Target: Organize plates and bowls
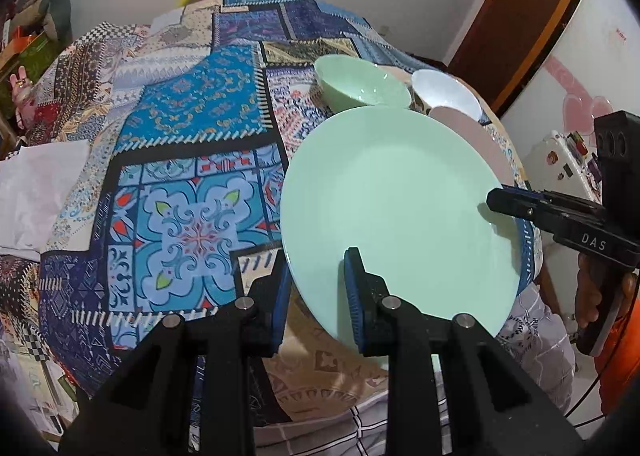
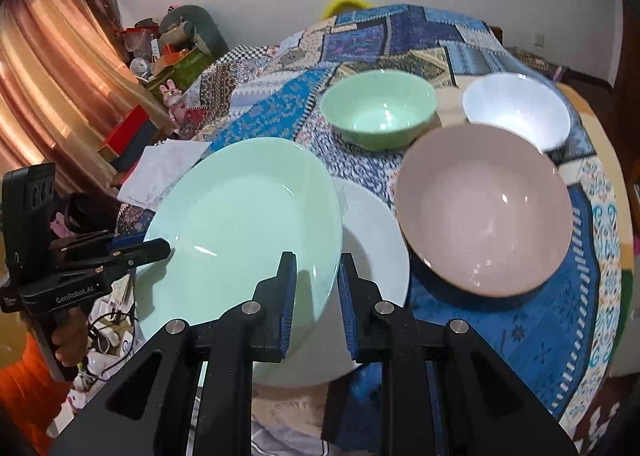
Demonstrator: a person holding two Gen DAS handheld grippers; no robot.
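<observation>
A pale mint-green plate — smooth, glossy, unpatterned — hangs tilted above the patchwork tablecloth, partly over a white plate. The left gripper and right gripper each pinch its rim.

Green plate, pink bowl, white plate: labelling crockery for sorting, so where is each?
green plate [image 2: 240,215], right wrist view, centre of its face
pink bowl [image 2: 484,207], right wrist view, inner wall
white plate [image 2: 372,240], right wrist view, bare face
</observation>
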